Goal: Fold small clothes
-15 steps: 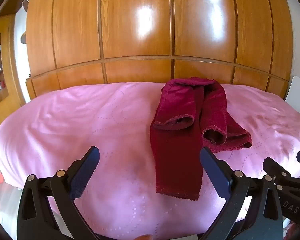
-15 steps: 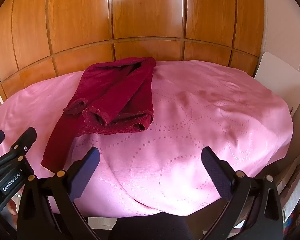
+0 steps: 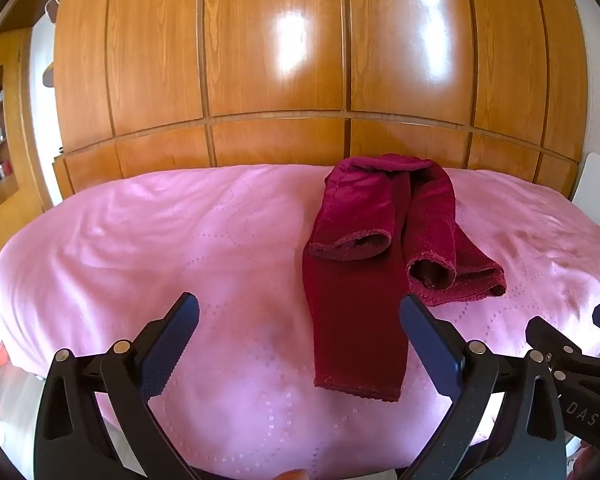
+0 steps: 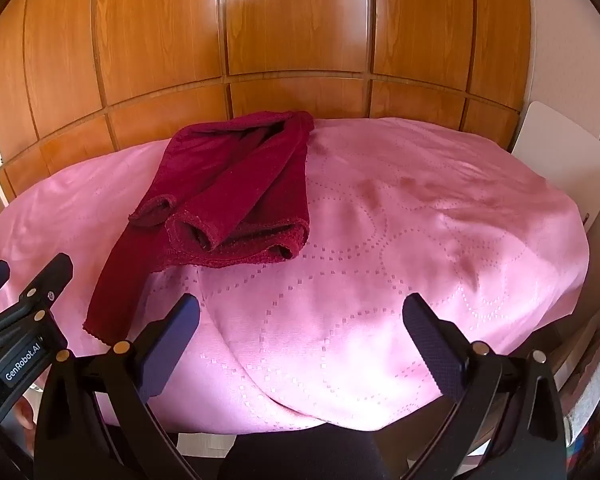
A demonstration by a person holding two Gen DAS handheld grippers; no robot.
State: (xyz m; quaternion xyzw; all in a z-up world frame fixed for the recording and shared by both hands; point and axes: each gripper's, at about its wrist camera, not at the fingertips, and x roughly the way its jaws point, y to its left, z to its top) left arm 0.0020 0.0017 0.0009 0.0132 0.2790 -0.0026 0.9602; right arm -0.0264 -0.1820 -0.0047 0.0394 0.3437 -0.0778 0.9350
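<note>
Left wrist view takes in a wall of glossy wooden wardrobe doors [image 3: 284, 60], and in front of them a bed under a pink bedspread [image 3: 160, 240] with a dotted pattern and soft wrinkles. On the bedspread, toward the far side and a little right of centre, lies a dark red garment [image 3: 356, 300], apparently small trousers or a sleeved top; which one I cannot tell. Two tube-like parts are turned back with open hems facing the camera, and one long flat panel runs down toward the near edge. It looks like thin velvety knit: light, limp, not slippery, likely to drag and bunch on the smooth cover rather than slide as one piece.

A sensible hold, in my judgement, is the scalloped bottom hem [image 3: 358, 390] of the long panel, one corner per gripper, pinching both layers.

The left gripper [image 3: 300, 344] stands wide apart and empty, short of that hem. The right gripper [image 4: 300, 344] is likewise spread wide over bare bedspread, holding nothing.
</note>
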